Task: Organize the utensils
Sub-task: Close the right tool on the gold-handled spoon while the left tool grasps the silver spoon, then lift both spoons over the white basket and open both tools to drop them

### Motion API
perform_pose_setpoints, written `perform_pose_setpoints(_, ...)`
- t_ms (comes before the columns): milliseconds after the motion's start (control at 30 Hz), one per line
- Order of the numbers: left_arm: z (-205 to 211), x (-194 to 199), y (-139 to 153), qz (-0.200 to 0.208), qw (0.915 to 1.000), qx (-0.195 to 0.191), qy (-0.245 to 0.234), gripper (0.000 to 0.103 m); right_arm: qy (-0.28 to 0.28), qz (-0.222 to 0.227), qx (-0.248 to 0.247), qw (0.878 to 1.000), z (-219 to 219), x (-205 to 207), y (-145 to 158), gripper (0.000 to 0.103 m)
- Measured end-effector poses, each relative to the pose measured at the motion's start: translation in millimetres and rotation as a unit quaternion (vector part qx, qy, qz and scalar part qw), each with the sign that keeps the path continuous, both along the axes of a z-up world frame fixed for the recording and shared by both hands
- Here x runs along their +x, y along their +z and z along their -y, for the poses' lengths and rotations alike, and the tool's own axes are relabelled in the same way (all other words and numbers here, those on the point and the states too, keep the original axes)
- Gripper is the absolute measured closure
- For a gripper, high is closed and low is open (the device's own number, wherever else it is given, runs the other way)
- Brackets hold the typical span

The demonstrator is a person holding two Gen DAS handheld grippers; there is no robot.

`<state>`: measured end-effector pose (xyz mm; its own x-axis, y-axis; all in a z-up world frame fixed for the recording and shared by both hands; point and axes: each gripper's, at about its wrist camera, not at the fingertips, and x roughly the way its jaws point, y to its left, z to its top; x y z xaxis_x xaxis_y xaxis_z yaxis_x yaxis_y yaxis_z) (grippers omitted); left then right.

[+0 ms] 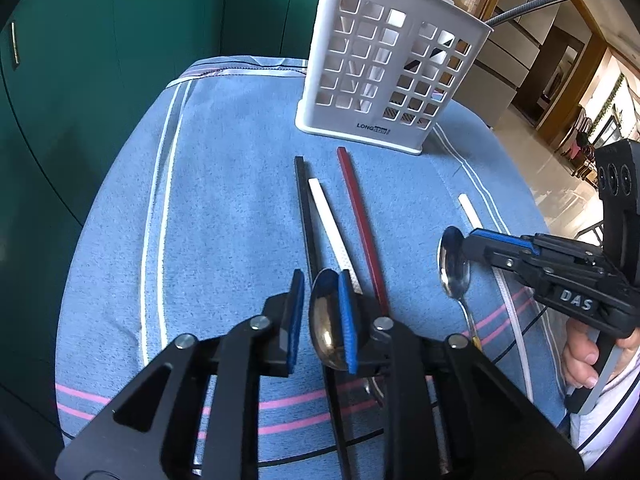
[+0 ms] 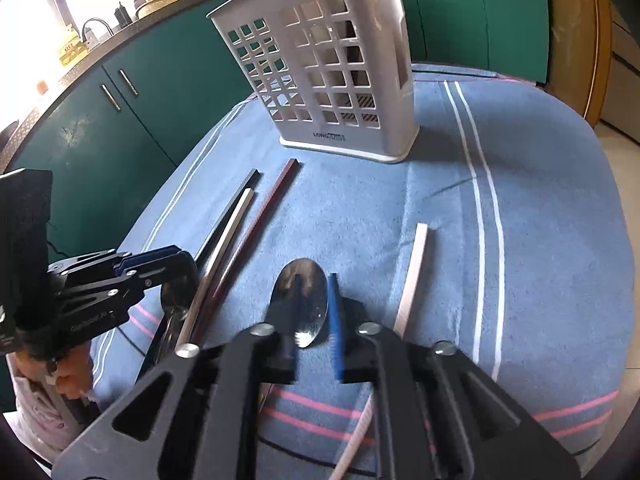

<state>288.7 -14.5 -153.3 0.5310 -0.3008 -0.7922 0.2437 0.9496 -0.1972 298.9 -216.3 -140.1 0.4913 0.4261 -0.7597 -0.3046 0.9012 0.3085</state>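
Note:
A white slotted utensil holder [image 1: 390, 76] stands at the far side of the blue cloth; it also shows in the right wrist view [image 2: 332, 76]. A black chopstick [image 1: 305, 208], a white one [image 1: 330, 228] and a red one [image 1: 360, 224] lie side by side before it. Another white chopstick [image 2: 412, 276] lies to the right. My left gripper [image 1: 322, 320] is open around the bowl of a steel spoon [image 1: 326, 328]. My right gripper [image 2: 310, 328] is open around the bowl of a second steel spoon [image 2: 300, 300], which also shows in the left wrist view [image 1: 454, 264].
The blue striped cloth [image 1: 224, 220] covers a rounded table. Green cabinets [image 1: 100, 60] stand behind and to the left. A tiled floor [image 1: 556, 184] lies beyond the table's right edge. A kitchen counter with a sink tap [image 2: 96, 26] is at the far left.

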Motion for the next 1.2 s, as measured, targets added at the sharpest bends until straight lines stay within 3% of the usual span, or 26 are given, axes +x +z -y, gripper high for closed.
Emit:
perform_pose_setpoints(67,-0.8,0.8,-1.4,-0.002,1.0,0.001,-0.001,0.081,0.0,0.002,-0.004,1.0,3.5,0.6,0.7,0.077)
perform_pose_setpoints(333,-0.3,4.1,-6.7,-0.014,0.9997,-0.012,-0.012,0.082,0.03,-0.025,0.017,0.999,0.0,16.0,-13.4,0.077)
perform_pose_setpoints(500,-2.7,7.9,-6.7,-0.02,0.9995,-0.023,-0.012,0.096,0.039,-0.022,0.026,0.999,-2.0,12.4,-11.1,0.098)
perform_pose_setpoints(733,-4.6,5.1,2.1,-0.011,0.9994,-0.029,-0.013,0.101,0.034,0.001,0.007,0.999,-1.4,0.8,3.1,0.1)
perform_pose_setpoints(1033,-21.7,-5.1,33.8,0.047,0.998,-0.027,0.033,0.101,-0.012,0.049,-0.041,0.998,2.4,-20.2,25.7,0.101)
perform_pose_setpoints(1200,-33.6,-6.4,68.3,0.101,0.9919,-0.031,0.071,0.101,-0.052,0.113,-0.054,0.991,0.8,-32.1,57.1,0.101)
